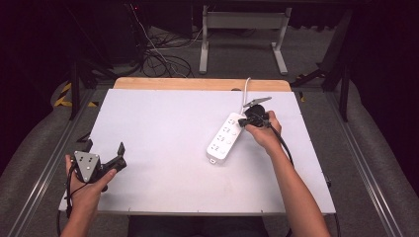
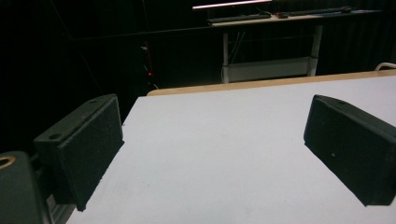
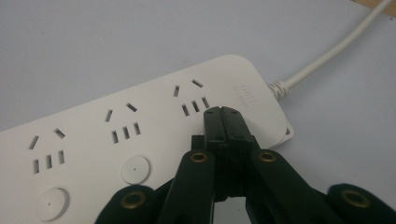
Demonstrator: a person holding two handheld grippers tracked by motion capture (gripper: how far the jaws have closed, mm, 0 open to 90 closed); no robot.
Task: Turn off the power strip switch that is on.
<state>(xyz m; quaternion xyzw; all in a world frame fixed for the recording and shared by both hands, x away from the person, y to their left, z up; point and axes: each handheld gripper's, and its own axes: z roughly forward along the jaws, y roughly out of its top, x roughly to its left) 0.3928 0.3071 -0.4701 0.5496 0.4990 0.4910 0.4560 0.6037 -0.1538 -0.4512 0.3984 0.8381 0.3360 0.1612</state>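
The white power strip [image 1: 225, 138] lies flat on the counter [image 1: 163, 128], right of centre, its cord [image 1: 245, 92] running off the far edge. It appears rigid, light and smooth-cased, likely to slide under a push; the long sides offer the surest hold. The right hand-held gripper [image 3: 223, 122] has its jaws closed together, empty, tips over the cord-end switch area. The left hand-held gripper [image 1: 106, 157] rests wide open, empty, near the front left corner.
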